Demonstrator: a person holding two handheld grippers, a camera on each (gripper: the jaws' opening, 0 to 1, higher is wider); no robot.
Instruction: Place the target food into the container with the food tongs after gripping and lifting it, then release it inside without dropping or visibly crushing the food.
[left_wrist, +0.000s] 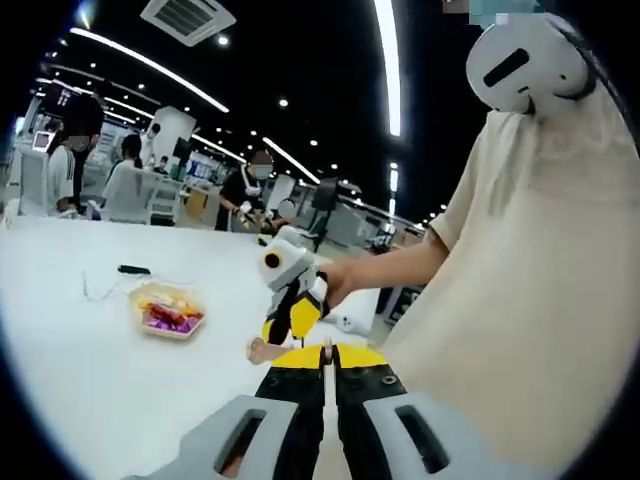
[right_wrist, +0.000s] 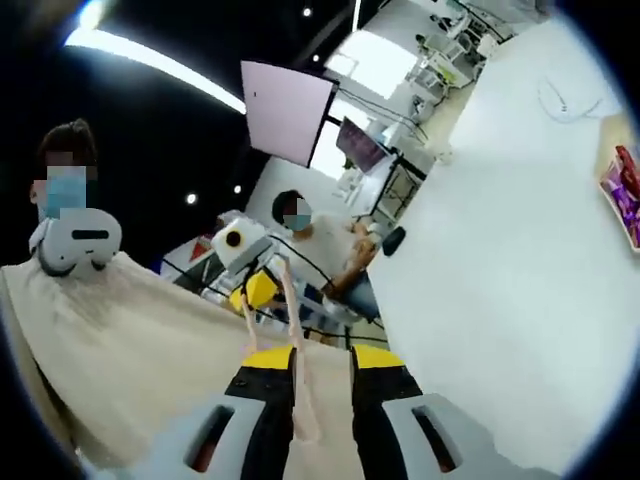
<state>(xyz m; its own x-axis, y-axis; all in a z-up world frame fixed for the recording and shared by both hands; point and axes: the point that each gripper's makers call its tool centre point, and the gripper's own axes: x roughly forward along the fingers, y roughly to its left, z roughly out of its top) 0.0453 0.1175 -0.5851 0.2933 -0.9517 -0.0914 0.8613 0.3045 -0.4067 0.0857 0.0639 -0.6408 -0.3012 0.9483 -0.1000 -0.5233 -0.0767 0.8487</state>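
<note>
Right of the tray (left_wrist: 168, 309), in the left gripper view, the right gripper (left_wrist: 285, 325) hangs over the white table (left_wrist: 80, 360). A pale end of the tongs (left_wrist: 258, 350) pokes out beneath it. The tray lies flat on the table and holds purple, red and orange food. I cannot tell which piece is the target, and from here I cannot tell whether the tongs are apart or together. The left gripper (left_wrist: 323, 366) has its jaws pressed together on nothing, nearer the camera than the tray.

Far from the tray (right_wrist: 622, 190), which sits at the table's (right_wrist: 480, 290) edge of sight in the right gripper view, the right gripper (right_wrist: 322, 352) clamps the tongs (right_wrist: 297, 390) near their joined end. The two arms spread apart toward the tips, with nothing between them. The left gripper (right_wrist: 250, 285) hovers just beyond those tips, further from the tray than the tongs.

The main risk is the grip. The tongs are held low and lean to one side, so they may twist or slip when squeezed. The tips would then miss the food or pinch it unevenly. Squeezing too hard would crush a soft piece, and too little would drop it short of the tray. The tips also point away from the tray, so a wide swing is needed and could clip the left gripper.
</note>
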